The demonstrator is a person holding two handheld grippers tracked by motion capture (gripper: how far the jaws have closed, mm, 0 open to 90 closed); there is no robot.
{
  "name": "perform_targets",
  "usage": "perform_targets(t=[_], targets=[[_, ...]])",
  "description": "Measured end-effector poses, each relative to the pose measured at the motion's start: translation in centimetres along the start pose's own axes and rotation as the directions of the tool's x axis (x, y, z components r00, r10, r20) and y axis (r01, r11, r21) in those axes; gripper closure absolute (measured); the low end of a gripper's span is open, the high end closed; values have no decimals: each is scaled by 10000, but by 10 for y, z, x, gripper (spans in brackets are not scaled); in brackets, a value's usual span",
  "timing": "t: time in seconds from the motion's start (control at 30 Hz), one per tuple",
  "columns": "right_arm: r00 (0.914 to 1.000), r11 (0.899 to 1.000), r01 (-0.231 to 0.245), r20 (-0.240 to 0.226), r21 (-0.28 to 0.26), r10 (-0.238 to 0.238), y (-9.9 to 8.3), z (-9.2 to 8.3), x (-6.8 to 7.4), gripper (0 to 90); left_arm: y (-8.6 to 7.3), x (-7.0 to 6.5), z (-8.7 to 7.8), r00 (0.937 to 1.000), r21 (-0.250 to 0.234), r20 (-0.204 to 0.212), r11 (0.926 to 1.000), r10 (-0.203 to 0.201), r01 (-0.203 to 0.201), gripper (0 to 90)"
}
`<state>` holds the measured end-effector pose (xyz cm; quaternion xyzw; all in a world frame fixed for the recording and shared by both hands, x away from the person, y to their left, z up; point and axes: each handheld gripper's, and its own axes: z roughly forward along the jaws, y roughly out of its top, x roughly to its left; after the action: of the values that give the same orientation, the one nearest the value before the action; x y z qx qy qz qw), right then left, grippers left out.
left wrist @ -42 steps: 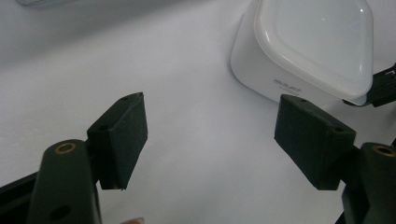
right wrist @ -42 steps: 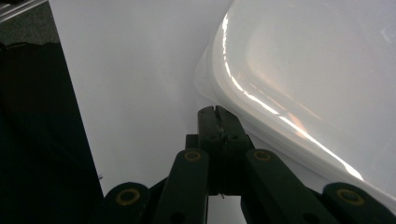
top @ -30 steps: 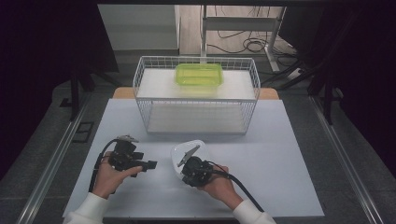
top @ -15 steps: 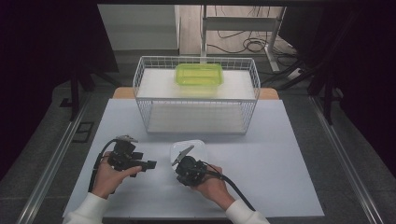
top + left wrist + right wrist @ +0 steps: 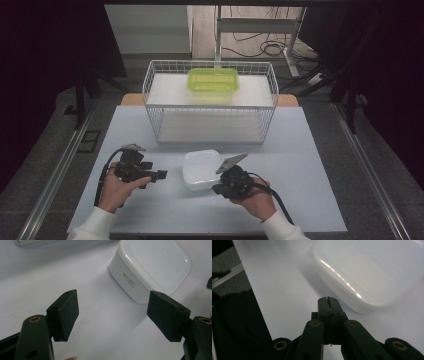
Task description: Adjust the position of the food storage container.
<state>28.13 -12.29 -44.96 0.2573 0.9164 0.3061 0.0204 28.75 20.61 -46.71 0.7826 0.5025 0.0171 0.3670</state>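
A white lidded container [image 5: 201, 167] lies flat on the pale tabletop between my two grippers. My left gripper [image 5: 156, 176] sits to its left and points toward it. In the left gripper view that gripper [image 5: 115, 315] stands open with bare table between its pads, and the container [image 5: 150, 267] lies just beyond the right pad [image 5: 167, 315]. My right gripper [image 5: 216, 189] is at the container's near right corner. In the right gripper view that gripper [image 5: 328, 300] is shut on nothing, its tips just short of the container's rim [image 5: 352, 297].
A white wire basket [image 5: 210, 107] stands at the back of the table [image 5: 310, 165], with a yellow-green lidded box [image 5: 213, 79] on top of it. Metal rails run along both sides of the table. Black cables trail from each gripper toward the person.
My right gripper has moved to the right and a little up, coming off the container and uncovering it. The left gripper has stayed put.
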Motion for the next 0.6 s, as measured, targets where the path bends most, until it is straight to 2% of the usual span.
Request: perform_targets(t=[0.1,0.17,0.23,0.33,0.43,0.5,0.6], targets=[[9987,9985,-509,26,-207,510,-7,-13,-13,785,1,0,-1,9999,-174,24,9998,-140,140,244],[9966,9959,-771,249,-465,783,-10,-22,-21,651,1,0,-2,9997,-273,63,9994,-226,228,241],[9911,9887,-1241,386,-846,1277,-12,-30,-29,520,1,0,-3,9995,-364,106,9989,-307,311,240],[9798,9723,-1930,271,-1319,1981,-14,-39,-41,388,2,-1,-4,9994,-442,140,9984,-332,338,239],[9647,9515,-2573,119,-1687,2630,-19,-43,-52,313,2,-3,-4,9991,-525,165,9978,-389,397,238],[9524,9354,-2976,89,-1909,3048,-22,-45,-59,281,2,-3,-4,9990,-572,163,9975,-406,415,238],[9395,9215,-3342,73,-1980,3424,-25,-45,-65,266,2,-3,-4,9988,-633,191,9969,-452,463,238]])
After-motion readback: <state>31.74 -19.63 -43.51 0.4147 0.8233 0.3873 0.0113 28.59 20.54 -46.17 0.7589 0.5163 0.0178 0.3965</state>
